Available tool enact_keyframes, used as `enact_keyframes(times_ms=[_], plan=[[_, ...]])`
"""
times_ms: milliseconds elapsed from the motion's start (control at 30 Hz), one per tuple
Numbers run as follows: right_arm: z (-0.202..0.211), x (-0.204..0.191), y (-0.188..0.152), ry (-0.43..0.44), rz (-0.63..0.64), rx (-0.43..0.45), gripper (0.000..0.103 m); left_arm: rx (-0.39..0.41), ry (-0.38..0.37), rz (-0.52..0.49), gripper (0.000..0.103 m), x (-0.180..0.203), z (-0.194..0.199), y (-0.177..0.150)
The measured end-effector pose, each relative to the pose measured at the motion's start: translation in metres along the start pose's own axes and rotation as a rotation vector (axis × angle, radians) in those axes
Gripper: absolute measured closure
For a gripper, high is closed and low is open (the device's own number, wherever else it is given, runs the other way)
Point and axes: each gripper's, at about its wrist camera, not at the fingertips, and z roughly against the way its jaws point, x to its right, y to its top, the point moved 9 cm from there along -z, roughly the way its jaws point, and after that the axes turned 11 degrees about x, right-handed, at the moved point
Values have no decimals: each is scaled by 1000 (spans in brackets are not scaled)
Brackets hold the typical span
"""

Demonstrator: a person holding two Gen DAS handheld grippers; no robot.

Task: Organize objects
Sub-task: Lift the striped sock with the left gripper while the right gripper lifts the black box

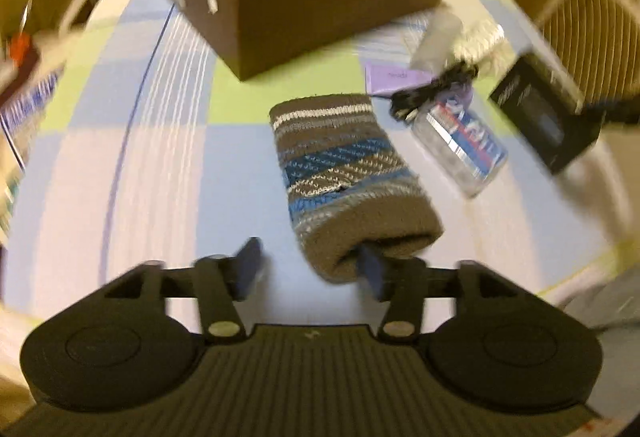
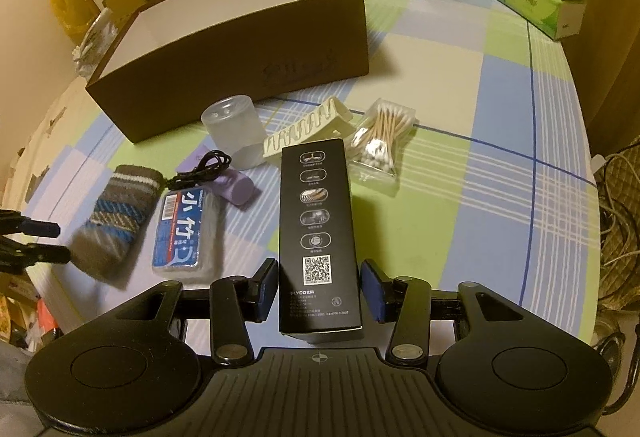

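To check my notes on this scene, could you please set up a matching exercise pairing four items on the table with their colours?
Things:
1. tall box
2. hair clip
3. small roll
4. cup

Colours:
A. lilac
B. frosted clear
C. black
D. cream

Pairs: 1-C, 2-D, 3-A, 4-B

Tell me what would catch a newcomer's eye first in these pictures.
The tall black printed carton lies between the open right gripper fingers. Behind it sits the big empty brown cardboard box. At left, the open left gripper reaches the striped brown-and-blue knitted sleeve on the checked tablecloth.
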Motion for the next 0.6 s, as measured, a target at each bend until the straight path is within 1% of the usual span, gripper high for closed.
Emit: enact_keyframes(times_ms=[33, 67, 100, 133, 200, 233, 333, 433, 533, 600], plan=[[1, 0, 0, 1, -5, 3, 56, 15, -31, 44, 23, 3, 3, 4], [1, -1, 1, 2, -11, 8, 54, 31, -63, 67, 22, 6, 6, 8], [1, -1, 2, 5, -16, 12, 49, 43, -91, 86, 18, 10, 10, 12], [2, -1, 2, 6, -22, 17, 46, 51, -100, 104, 12, 13, 11, 16], [2, -3, 3, 4, -25, 21, 45, 71, -95, 131, 7, 19, 5, 26], [1, -3, 2, 1, -27, 21, 43, 74, -80, 135, 7, 21, 0, 30], [2, -2, 2, -9, -43, 28, 39, 43, -10, 136, 7, 26, -27, 36], [3, 0, 2, -22, -52, 36, 36, 17, 62, 133, 7, 26, -51, 36], [2, 1, 1, -32, -59, 42, 35, 10, 133, 113, 7, 23, -65, 33], [1, 2, 0, -35, -66, 44, 34, -4, 157, 110, 9, 22, -72, 31]])
